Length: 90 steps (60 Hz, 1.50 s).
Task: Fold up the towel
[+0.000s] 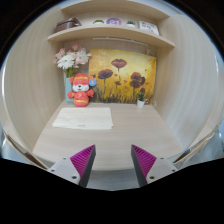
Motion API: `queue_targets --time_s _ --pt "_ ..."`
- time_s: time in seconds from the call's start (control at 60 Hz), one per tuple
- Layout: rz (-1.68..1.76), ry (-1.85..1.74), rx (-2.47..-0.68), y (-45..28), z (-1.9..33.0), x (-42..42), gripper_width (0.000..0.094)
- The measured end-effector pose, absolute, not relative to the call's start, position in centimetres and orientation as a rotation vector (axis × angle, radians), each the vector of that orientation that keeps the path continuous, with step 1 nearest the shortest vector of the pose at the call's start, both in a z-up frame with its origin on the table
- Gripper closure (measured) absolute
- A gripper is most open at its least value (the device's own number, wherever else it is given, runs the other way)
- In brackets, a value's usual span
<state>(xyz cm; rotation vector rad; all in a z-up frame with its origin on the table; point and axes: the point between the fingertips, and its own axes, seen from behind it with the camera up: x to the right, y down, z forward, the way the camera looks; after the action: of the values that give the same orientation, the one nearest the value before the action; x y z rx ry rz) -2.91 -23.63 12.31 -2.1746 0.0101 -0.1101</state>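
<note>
A pale cream towel (83, 117) lies flat on the light wooden desk (140, 130), beyond my fingers and a little to the left, in front of a stuffed toy. My gripper (113, 160) hovers above the desk's near edge. Its two fingers with magenta pads (84, 158) stand wide apart with nothing between them.
An orange and white stuffed toy (80, 90) sits behind the towel, with flowers (70, 60) beside it. A flower painting (122, 77) leans on the back wall, and a small potted plant (141, 97) stands at its right. A shelf (110, 33) with small items hangs above. Side walls enclose the desk.
</note>
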Motion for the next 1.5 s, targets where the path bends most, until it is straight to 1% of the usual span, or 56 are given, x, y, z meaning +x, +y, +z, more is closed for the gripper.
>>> queue_targets --time_s 0.067,0.167,0.267,0.4,0.533,0.583,0.683,0.75,0.833,0.917,1.0,1.017,1.05,1.167,1.217,1.267,1.367,1.5 --pt "-0.058 -0.021 -2.223 -22.3 9.2 -7.4 0.0236" --pt "0.021 -0.093 -2.269 -19.3 6.4 -14.2 0.0231" --pt "0.065 -0.162 -2.28 -15.0 4.8 -20.2 0.0233" --pt "0.09 -0.221 -2.27 -7.9 3.5 -26.5 0.0236" --pt "0.124 -0.239 -2.248 -1.1 2.6 -31.6 0.0235" --pt "0.124 -0.241 -2.251 1.1 1.8 -32.8 0.0235" --pt "0.118 -0.249 -2.287 4.1 -0.3 -34.5 0.0235" --pt "0.047 -0.277 -2.304 5.2 -1.3 -34.0 0.0258" --pt "0.014 -0.263 -2.28 5.8 -1.4 -33.3 0.0367" --pt "-0.038 -0.204 -2.264 6.2 -1.1 -31.8 0.061" --pt "-0.084 -0.195 -2.255 6.3 -1.4 -31.3 0.0755" --pt "-0.094 -0.203 -2.258 6.3 -1.4 -31.2 0.0772" --pt "-0.122 -0.223 -2.264 6.4 -1.4 -30.9 0.0841" --pt "-0.138 -0.294 -2.313 6.4 -1.7 -30.8 0.0876" --pt "-0.101 -0.302 -2.33 6.3 -1.2 -30.8 0.0878" --pt "-0.064 -0.278 -2.325 6.2 0.3 -30.3 0.0878" --pt "-0.095 -0.251 -2.254 6.3 5.7 -26.9 0.0878" --pt "-0.129 -0.212 -2.201 6.3 11.6 -19.8 0.0878"
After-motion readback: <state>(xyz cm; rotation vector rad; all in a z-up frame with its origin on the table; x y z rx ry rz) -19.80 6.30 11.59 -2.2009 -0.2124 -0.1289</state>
